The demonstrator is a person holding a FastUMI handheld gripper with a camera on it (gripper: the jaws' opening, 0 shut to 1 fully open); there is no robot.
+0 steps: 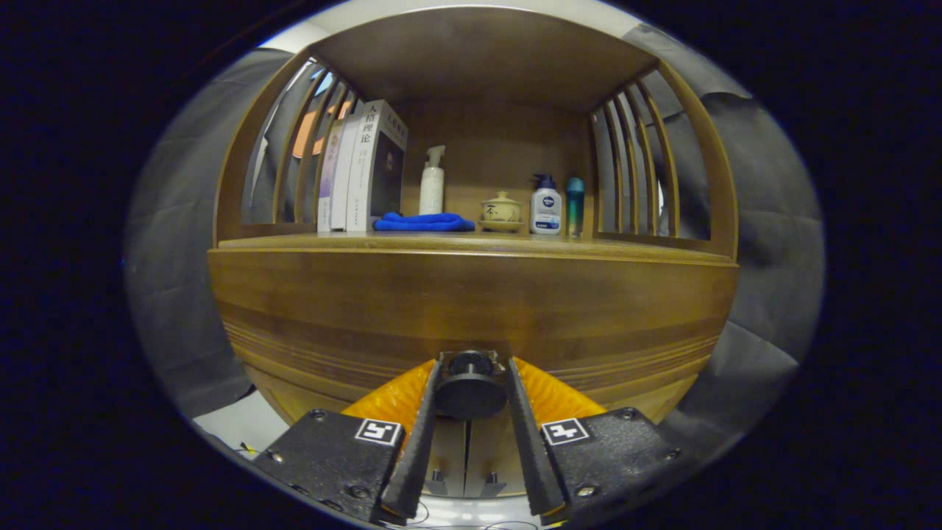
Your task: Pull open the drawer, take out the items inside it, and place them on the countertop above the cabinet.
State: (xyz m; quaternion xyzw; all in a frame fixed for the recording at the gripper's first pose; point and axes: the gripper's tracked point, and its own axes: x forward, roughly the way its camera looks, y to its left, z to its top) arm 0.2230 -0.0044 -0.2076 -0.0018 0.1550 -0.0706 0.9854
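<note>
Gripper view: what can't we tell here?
- Drawer contents: hidden behind the closed drawer front.
- Grip: hand-held gripper fingers flank the knob; contact unclear.
- Small bottle beyond the white bottle: too small to identify.
- Shelf behind the books: blocked.

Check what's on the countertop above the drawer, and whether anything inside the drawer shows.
On the countertop: books, pump bottle, blue cloth, lidded cup, lotion bottle, teal bottle. Drawer is closed, contents hidden. Gripper fingers flank its knob.

Wooden worktop (294,241) above the cabinet. Left end: upright books (362,173). Centre: folded blue cloth (423,221), pump bottle (432,182), lidded cup (502,209). Right end: two bottles (557,205).
</note>
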